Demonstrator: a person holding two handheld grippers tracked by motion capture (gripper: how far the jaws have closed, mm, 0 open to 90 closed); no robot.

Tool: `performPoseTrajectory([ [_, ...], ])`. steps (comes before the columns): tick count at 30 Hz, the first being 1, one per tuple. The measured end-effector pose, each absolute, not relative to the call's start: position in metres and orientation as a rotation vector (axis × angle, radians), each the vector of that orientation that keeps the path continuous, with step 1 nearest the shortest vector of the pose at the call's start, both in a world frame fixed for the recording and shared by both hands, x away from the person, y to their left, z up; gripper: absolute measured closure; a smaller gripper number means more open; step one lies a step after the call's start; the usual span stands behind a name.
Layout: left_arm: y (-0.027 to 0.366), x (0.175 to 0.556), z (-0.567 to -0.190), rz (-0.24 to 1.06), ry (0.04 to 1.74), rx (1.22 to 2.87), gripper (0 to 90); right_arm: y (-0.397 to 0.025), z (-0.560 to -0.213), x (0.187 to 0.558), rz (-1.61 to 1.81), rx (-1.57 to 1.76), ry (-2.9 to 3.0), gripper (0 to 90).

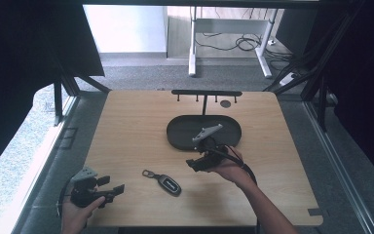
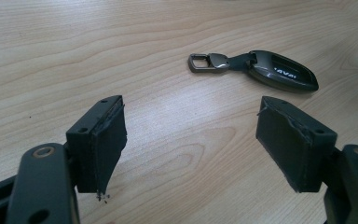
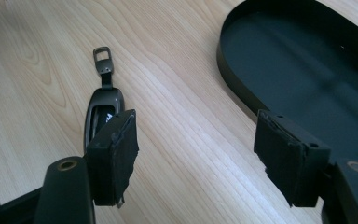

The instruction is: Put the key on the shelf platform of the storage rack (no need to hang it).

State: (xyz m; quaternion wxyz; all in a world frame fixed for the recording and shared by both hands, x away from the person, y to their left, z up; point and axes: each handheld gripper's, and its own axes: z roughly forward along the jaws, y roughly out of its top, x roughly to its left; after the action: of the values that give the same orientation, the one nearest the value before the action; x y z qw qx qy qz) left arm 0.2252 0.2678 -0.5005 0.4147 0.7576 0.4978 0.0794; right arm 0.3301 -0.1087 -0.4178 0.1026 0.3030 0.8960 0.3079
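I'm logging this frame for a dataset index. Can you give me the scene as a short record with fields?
surface: wooden table
key fob: lies flat on the table, metal clip end toward the person's left
tray: black oval, empty, with a hook rack rising at its far side
left tongs: open, low at the table's near left edge
right tongs: open, above the table between the tray and fob

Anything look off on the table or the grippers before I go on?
The jaw pads look worn: the left gripper has a frayed pad with crumbs beneath, and the right gripper has ragged pad edges too. The key fob lies flat, outside the black tray.
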Motion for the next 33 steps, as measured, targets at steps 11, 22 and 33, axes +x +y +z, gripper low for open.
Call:
performPoseTrajectory([
  [11, 0.268, 0.225, -0.501, 0.2, 1.25, 1.906, 24.6, -0.079, -0.424, 0.335, 0.892, 0.852, 2.7, 32.0],
  [22, 0.269, 0.225, -0.5, 0.195, 1.25, 1.903, 24.5, -0.054, -0.436, 0.337, 0.874, 0.824, 2.749, 31.8],
  [33, 0.269, 0.225, -0.5, 0.191, 1.248, 1.903, 24.5, -0.028, -0.455, 0.33, 0.809, 0.785, 2.81, 32.0],
])
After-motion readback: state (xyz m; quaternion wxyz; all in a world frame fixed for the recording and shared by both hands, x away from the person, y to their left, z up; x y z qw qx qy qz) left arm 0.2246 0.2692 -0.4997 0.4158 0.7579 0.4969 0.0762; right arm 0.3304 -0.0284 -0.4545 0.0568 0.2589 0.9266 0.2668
